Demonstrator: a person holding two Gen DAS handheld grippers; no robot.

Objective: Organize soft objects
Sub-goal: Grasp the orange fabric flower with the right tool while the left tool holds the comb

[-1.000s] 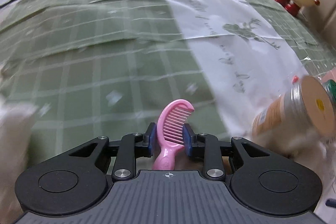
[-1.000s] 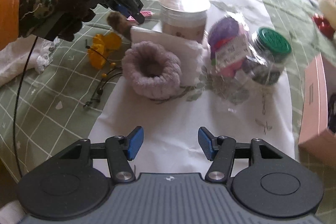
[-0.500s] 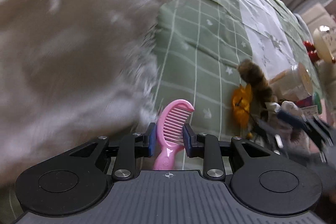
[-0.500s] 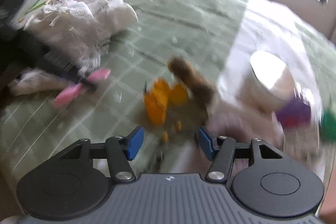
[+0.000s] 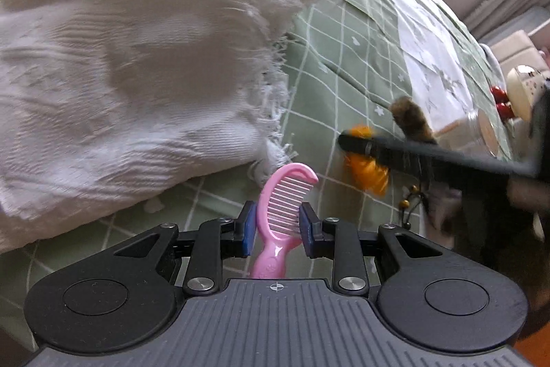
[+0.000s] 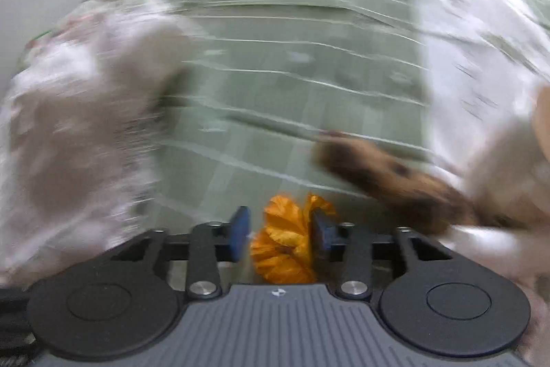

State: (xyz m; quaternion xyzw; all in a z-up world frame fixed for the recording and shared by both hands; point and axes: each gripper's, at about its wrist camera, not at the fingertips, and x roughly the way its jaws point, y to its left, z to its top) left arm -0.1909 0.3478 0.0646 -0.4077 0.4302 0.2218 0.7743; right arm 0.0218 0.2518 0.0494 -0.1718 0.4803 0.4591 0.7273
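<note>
My left gripper (image 5: 277, 226) is shut on a pink comb (image 5: 282, 207) and holds it just in front of a crumpled white fringed cloth (image 5: 130, 57) on the green checked bedspread (image 5: 350, 85). My right gripper (image 6: 279, 234) has an orange fabric flower (image 6: 288, 243) between its blue pads, the jaws partly closed around it; this view is blurred. In the left wrist view the right gripper's black fingers (image 5: 395, 152) lie across the orange flower (image 5: 369, 172). A brown furry piece (image 6: 395, 181) lies just right of it.
A white printed paper (image 5: 433, 57) covers the bedspread farther back. A jar with a tan lid (image 5: 484, 133) and a cream toy with red feet (image 5: 519, 92) stand at the right. A beaded cord (image 5: 410, 198) lies by the flower.
My right gripper has come down onto the orange flower and narrowed around it. My left gripper, still holding the comb, has shifted a little so the right gripper now shows across its view.
</note>
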